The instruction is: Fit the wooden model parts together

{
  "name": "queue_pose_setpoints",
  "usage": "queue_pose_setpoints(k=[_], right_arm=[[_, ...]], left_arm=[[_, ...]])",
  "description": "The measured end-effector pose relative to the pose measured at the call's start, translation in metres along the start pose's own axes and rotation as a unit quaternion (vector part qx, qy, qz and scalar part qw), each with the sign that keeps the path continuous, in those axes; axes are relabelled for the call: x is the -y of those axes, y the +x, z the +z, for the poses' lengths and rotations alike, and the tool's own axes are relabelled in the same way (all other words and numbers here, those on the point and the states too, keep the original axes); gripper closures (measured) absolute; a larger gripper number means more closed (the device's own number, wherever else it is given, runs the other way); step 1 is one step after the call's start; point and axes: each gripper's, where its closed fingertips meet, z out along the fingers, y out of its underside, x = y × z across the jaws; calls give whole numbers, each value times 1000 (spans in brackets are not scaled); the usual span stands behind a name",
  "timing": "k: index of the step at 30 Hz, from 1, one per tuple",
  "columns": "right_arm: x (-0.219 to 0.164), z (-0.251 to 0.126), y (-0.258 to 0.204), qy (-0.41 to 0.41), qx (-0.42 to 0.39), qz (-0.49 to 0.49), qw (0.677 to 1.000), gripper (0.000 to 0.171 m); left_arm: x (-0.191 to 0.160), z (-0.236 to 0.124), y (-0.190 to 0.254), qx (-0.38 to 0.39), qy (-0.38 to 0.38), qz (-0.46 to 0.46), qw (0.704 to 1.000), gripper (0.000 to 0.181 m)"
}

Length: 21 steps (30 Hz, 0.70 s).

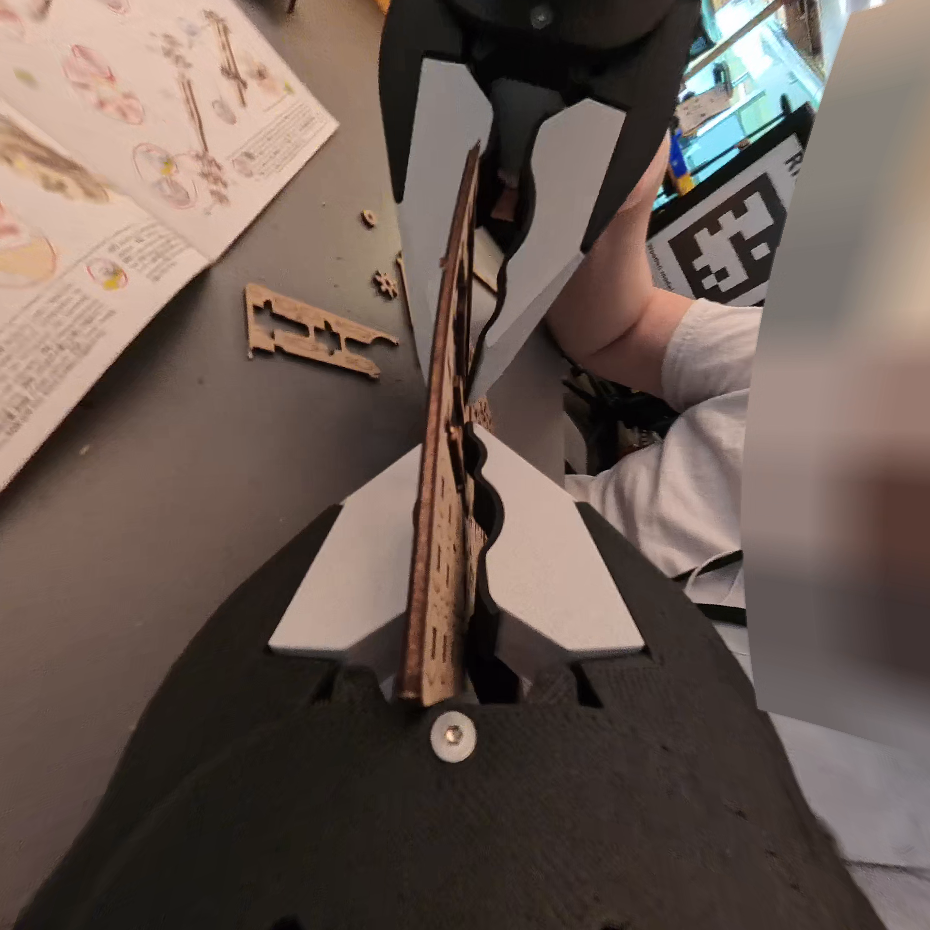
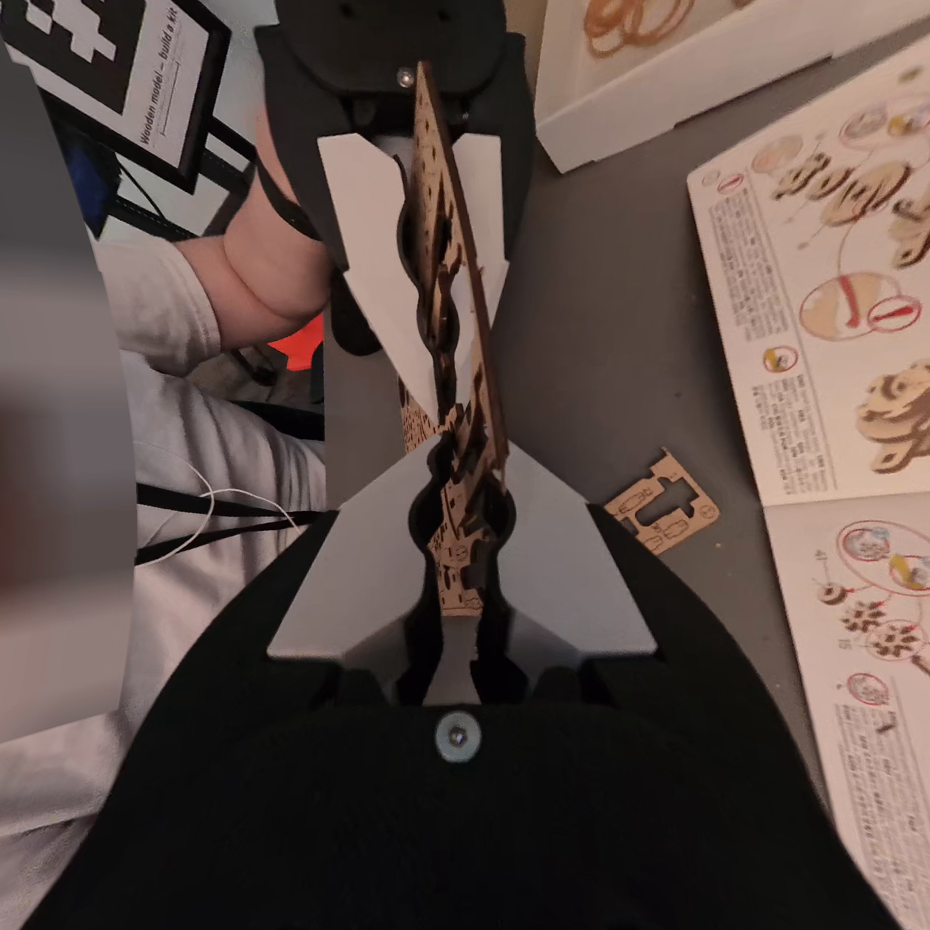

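Between both grippers, wooden sheet (image 1: 443,528) clamped.

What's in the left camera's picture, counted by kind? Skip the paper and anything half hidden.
Grippers: 2 (left gripper, right gripper)
Held wooden sheet: 1
Offcut: 1
Small bits: 2
Total: 6

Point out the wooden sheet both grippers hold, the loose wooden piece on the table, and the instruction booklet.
wooden sheet (image 1: 443,528), left wrist view, its edge.
loose wooden piece (image 1: 312,329), left wrist view, its middle.
instruction booklet (image 2: 805,302), right wrist view, open page.
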Motion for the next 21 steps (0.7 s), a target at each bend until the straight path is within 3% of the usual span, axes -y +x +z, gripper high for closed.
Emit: queue_pose_setpoints(k=[3,9,21], right_arm=[[2,-1,2,3,-14,-28,1000,161],[6,-2,-3,29,41,14,999,164],[0,0,2,11,16,10,1000,163]], left_arm=[[3,-2,0,-13,6,-6,1000,179],[1,-2,0,-4,-3,8,1000,180],[1,0,-3,0,-5,5,1000,180]])
